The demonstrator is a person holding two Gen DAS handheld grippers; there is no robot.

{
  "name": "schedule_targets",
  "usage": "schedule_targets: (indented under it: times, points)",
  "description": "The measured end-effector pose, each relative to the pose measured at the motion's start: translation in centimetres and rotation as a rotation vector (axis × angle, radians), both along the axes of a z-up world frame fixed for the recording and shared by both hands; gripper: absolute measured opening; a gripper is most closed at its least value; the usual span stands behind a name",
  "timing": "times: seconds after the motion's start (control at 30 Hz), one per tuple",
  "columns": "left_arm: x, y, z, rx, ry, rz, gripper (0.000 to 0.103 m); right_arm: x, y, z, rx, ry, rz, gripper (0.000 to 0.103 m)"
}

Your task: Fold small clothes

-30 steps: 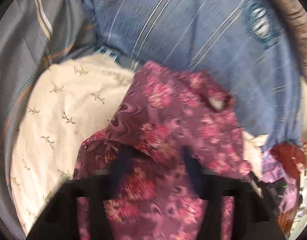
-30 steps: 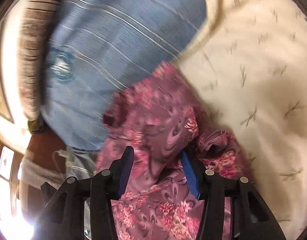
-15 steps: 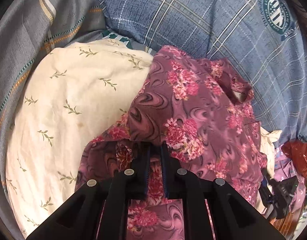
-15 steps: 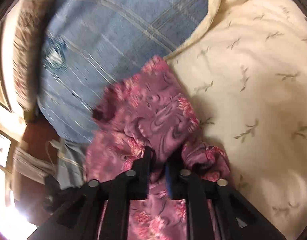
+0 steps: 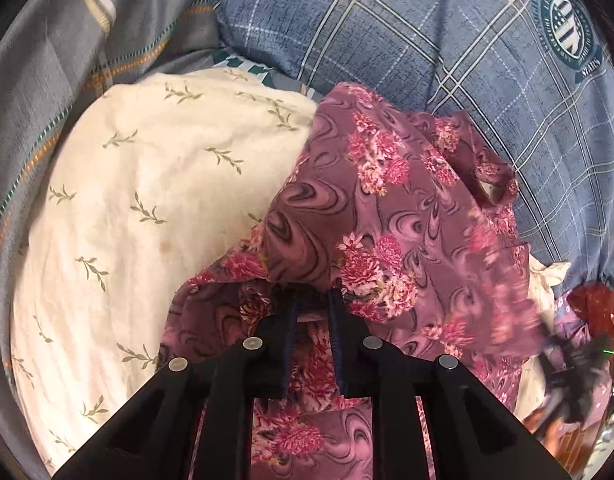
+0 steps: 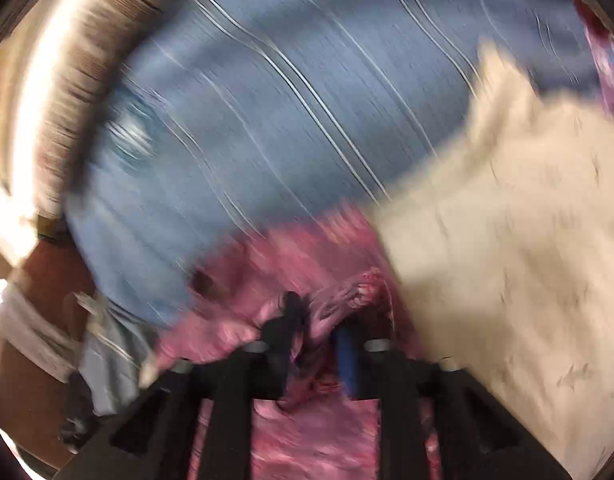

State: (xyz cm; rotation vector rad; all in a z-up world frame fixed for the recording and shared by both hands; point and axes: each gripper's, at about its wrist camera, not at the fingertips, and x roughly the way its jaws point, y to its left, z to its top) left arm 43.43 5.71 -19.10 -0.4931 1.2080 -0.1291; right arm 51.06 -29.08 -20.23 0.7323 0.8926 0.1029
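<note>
In the left wrist view, a cream cloth with small green sprigs is lying to the left, just beside the mauve garment printed with pink flowers, which is spreading over a blue plaid bed cover with a round crest. The left gripper is pinching a fold of that garment, its jaws nearly together. In the blurred right wrist view, the right gripper is clamping another bunch of the garment, having just been closing on it.
</note>
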Motion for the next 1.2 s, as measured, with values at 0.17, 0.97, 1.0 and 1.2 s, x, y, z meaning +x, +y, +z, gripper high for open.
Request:
schedule_targets:
  times: [0.17,0.97,1.0,1.2]
  points:
    - [-0.7,0.3,0.4,0.009,-0.013,-0.011,0.015,-3.7,-4.2,-0.9,0.115,-0.005,-0.134,0.029]
    - [-0.5,-0.9,0.5,0.022,-0.001,-0.034,0.026,-3.4,-5.9,-2.2,0.111,-0.031,0.015,0.034]
    - [-0.4,-0.8,0.5,0.018,0.003,-0.028,0.026,-3.7,-5.8,-2.6,0.101,-0.024,0.024,0.032]
    - [-0.4,-1.3,0.6,0.040,0.000,-0.039,0.027,-0.9,-1.6,-1.2,-0.066,-0.054,0.154,0.033]
